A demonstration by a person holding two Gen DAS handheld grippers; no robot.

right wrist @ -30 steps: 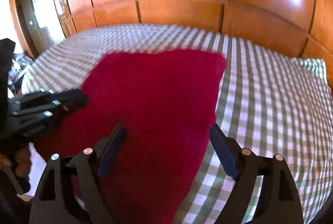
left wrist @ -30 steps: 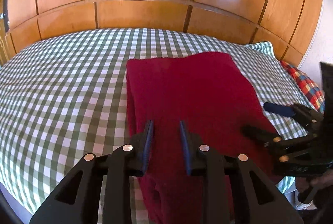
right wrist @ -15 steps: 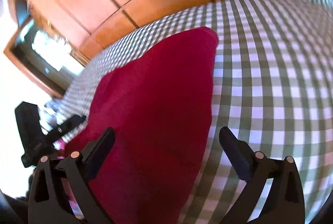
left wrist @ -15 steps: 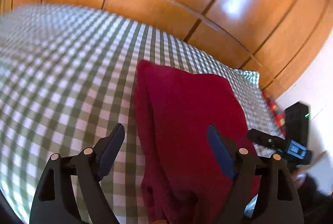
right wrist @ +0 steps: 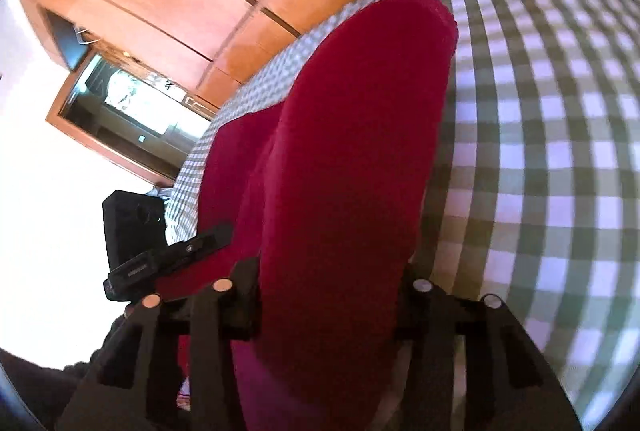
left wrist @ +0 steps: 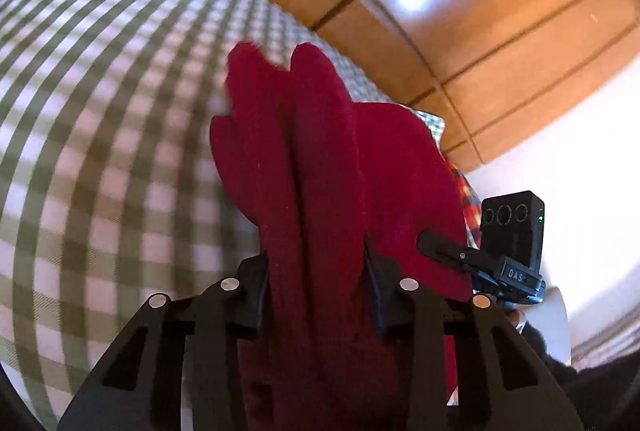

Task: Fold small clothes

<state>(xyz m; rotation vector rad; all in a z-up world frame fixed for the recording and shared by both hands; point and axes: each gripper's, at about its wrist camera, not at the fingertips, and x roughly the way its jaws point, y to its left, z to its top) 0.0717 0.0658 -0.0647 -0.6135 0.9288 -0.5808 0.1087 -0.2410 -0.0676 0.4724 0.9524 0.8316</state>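
Observation:
A dark red garment (left wrist: pixel 320 151) lies on the green-and-white checked bedcover (left wrist: pixel 100 151), its near edge bunched into upright folds. My left gripper (left wrist: pixel 316 271) is closing on the left part of that edge, and cloth fills the gap between its pads. My right gripper (right wrist: pixel 332 271) is closing on the right part of the red garment (right wrist: pixel 360 131), a thick fold pressed between its pads. The fingertips are buried in cloth. Each view shows the other gripper's black fingers (left wrist: pixel 444 251) (right wrist: pixel 192 247) beside the garment.
Wooden panelled doors (left wrist: pixel 440 11) rise behind the bed. A red-checked pillow (left wrist: pixel 466 199) lies at the bed's far right edge. A wood-framed opening (right wrist: pixel 132 111) and white wall stand to the left. The checked bedcover (right wrist: pixel 540 151) spreads wide on both sides.
Both grippers opened wide, tipped and rolled toward the garment's near edge, then closed onto it. The flat cloth is now gathered into raised folds between the jaws.

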